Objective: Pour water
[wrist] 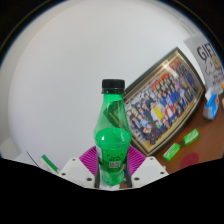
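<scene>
Bottle, green and see-through with a black cap, stands upright right between the tongs, its lower part sunk down among the fingers so that its base is hidden. A label band with small print wraps its lower body, too small to read. Whether liquid is inside cannot be made out through the tinted plastic. The tongs' magenta pads sit close at each side of the bottle, the left one plain to see, the right one mostly covered by the bottle; whether both press on it or leave a gap cannot be told. Beyond the fingers and to the right, a framed group photograph leans tilted, its far corner cut off. Past it, a white sign with dark lettering is only partly in view. Small green pieces lie on the brown surface to the right of the fingers, their kind unclear. A pale wall fills the space behind.
</scene>
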